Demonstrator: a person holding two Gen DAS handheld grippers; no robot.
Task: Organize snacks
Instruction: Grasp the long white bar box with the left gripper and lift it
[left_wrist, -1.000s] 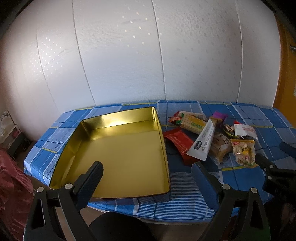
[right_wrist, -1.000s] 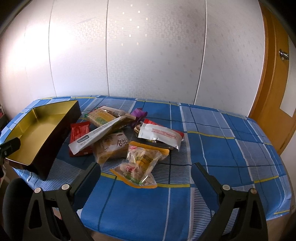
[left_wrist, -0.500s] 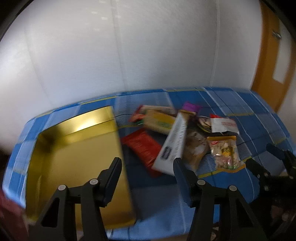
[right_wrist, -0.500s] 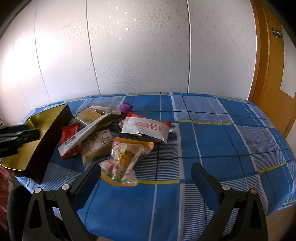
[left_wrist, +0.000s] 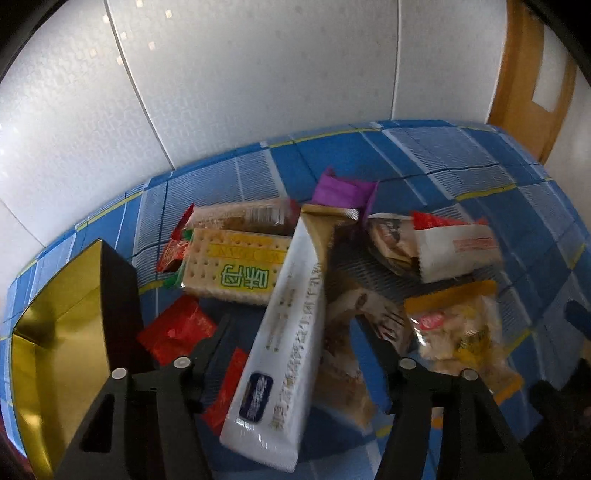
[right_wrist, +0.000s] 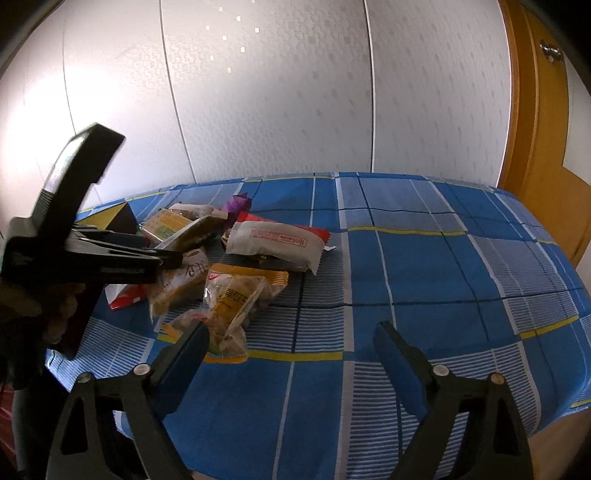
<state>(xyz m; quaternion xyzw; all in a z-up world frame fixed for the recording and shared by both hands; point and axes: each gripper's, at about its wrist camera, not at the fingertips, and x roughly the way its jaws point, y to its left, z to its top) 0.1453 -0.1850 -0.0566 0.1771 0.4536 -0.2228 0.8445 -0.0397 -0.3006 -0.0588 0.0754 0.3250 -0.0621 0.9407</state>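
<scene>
Left gripper (left_wrist: 303, 332) points steeply down over the snack pile, jaws closing, the long white packet (left_wrist: 284, 339) lying lengthwise between them; no pad visibly pressing it yet. At 9 o'clock from that packet, a red wrapper (left_wrist: 177, 328) lies flat on the table (left_wrist: 461, 166), and past it stands the gold tin (left_wrist: 59, 332), dark outer wall facing the pile, nothing visible inside. Under and at 3 o'clock of the white packet lies a tan biscuit pouch (left_wrist: 347, 332); further toward 3 o'clock, the clear bag with the orange header (left_wrist: 461, 328). Farther off at 11 o'clock, a yellow-green cracker pack (left_wrist: 236, 269) with another wrapped cracker pack (left_wrist: 243, 218) behind it. At 1 o'clock, a white bread-style wrapper (left_wrist: 458, 251) overlaps a darker packet; a purple wrapper (left_wrist: 343, 190) lies farthest, near the wall. Right gripper (right_wrist: 291, 343) hovers low over the blue checked cloth at the near table edge, jaws closing with only cloth between them; its left finger (right_wrist: 188, 343) sits just beside the orange-header bag. A door (right_wrist: 535, 147) stands at far right.
</scene>
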